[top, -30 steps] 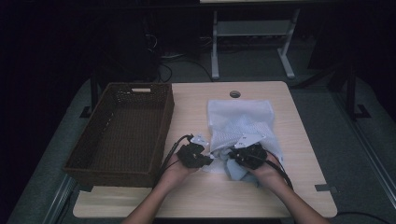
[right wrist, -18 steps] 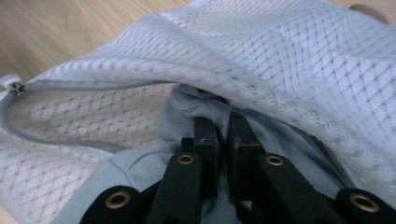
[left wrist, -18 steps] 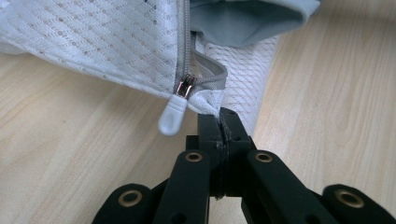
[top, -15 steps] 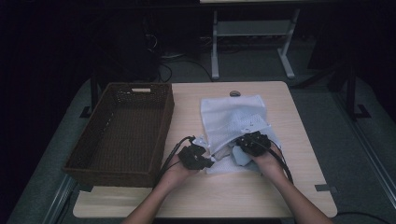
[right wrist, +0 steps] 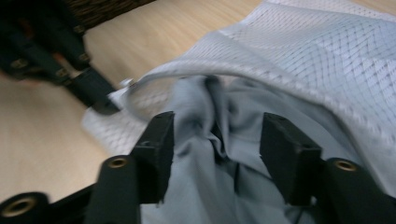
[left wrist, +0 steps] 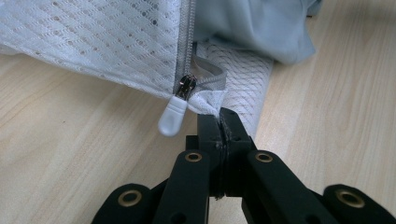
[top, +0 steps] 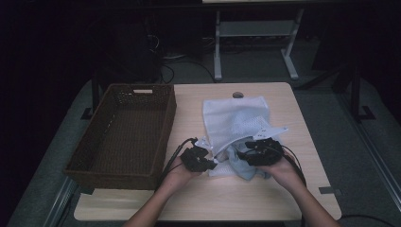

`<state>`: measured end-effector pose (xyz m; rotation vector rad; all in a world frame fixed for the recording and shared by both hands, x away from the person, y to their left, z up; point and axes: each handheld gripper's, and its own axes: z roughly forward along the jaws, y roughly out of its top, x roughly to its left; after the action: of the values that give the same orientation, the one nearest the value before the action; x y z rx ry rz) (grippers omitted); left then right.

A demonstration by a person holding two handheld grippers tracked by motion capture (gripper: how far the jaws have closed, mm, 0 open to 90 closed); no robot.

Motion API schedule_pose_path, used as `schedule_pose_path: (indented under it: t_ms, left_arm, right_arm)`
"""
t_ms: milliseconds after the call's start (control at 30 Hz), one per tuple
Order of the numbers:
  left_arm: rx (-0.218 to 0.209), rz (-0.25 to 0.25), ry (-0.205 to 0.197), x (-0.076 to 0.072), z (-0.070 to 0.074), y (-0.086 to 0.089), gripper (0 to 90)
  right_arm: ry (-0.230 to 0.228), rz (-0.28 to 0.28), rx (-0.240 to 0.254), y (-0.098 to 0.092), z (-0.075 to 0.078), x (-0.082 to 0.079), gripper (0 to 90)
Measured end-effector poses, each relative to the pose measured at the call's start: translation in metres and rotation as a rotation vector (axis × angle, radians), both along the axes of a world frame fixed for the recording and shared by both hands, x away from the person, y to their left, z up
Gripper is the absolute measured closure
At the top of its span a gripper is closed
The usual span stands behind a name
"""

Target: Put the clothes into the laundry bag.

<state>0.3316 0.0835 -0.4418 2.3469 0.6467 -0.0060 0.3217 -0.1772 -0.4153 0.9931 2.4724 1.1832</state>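
A white mesh bag (top: 234, 113) lies on the table, its zippered mouth toward me. My left gripper (left wrist: 218, 119) is shut on the bag's corner beside the white zipper pull (left wrist: 173, 114), and it sits low left of the bag (top: 208, 158). A pale grey-blue cloth (right wrist: 201, 102) is bunched in the mouth under the mesh (right wrist: 317, 51). My right gripper (right wrist: 217, 135) has just been opening. Its jaws now stand apart with the cloth lying between them, the pads clear of it. It sits at the bag's mouth (top: 246, 155).
A dark wicker basket (top: 168, 127) stands at the table's left, close beside my left hand. Bare wooden tabletop (top: 283, 194) runs along the front and right. A metal stand (top: 222, 42) rises on the floor beyond the far edge.
My right hand has shifted a little at the bag's mouth, and the bag's upper layer has moved and now lifts at its right corner. The left gripper has kept still.
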Motion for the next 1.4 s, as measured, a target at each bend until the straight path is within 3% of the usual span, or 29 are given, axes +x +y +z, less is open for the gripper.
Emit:
schedule_pose_path:
  t_ms: [233,367,500,600,700,800,867,1000,1033,1133,1300,1400]
  left_arm:
    - [0.007,-0.008,0.002,0.001,-0.001,0.000,88.9]
    - [0.006,-0.005,0.003,0.001,-0.001,0.000,88.9]
    - [0.011,-0.010,0.002,0.001,-0.001,0.000,88.9]
    - [0.009,-0.005,0.003,0.000,-0.001,-0.001,88.9]
    - [0.010,-0.007,0.001,0.000,-0.001,-0.001,88.9]
    - [0.011,-0.008,0.000,0.000,-0.001,-0.001,88.9]
    - [0.015,-0.011,-0.001,0.000,-0.001,-0.001,88.9]
    - [0.017,-0.013,-0.003,0.000,-0.001,-0.002,88.9]
    - [0.017,-0.014,-0.005,0.000,-0.001,-0.003,88.9]
    - [0.019,-0.017,-0.005,-0.001,-0.001,-0.004,88.9]
    - [0.018,-0.019,-0.003,-0.002,-0.002,-0.005,88.9]
    - [0.023,-0.027,0.000,-0.002,-0.002,-0.006,89.0]
  right_arm:
    - [0.003,0.008,-0.001,-0.017,0.004,-0.032,35.5]
    - [0.042,0.015,-0.055,-0.023,-0.011,-0.048,33.0]
    - [0.072,0.018,-0.085,-0.020,-0.025,-0.052,32.9]
    - [0.075,0.010,-0.140,-0.012,-0.038,-0.047,34.4]
    - [0.071,0.005,-0.184,-0.007,-0.047,-0.043,42.7]
    - [0.024,-0.010,-0.211,-0.006,-0.047,-0.042,68.5]
    - [0.037,-0.014,-0.180,-0.008,-0.046,-0.040,79.6]
    - [0.021,0.002,-0.136,-0.004,-0.037,-0.039,81.8]
    - [-0.002,0.004,-0.112,0.001,-0.030,-0.036,82.0]
    - [-0.010,0.007,-0.098,0.009,-0.025,-0.030,82.0]
    - [-0.022,0.000,-0.114,0.029,-0.027,-0.011,82.4]
    - [-0.026,-0.046,-0.124,0.034,-0.031,0.010,82.9]
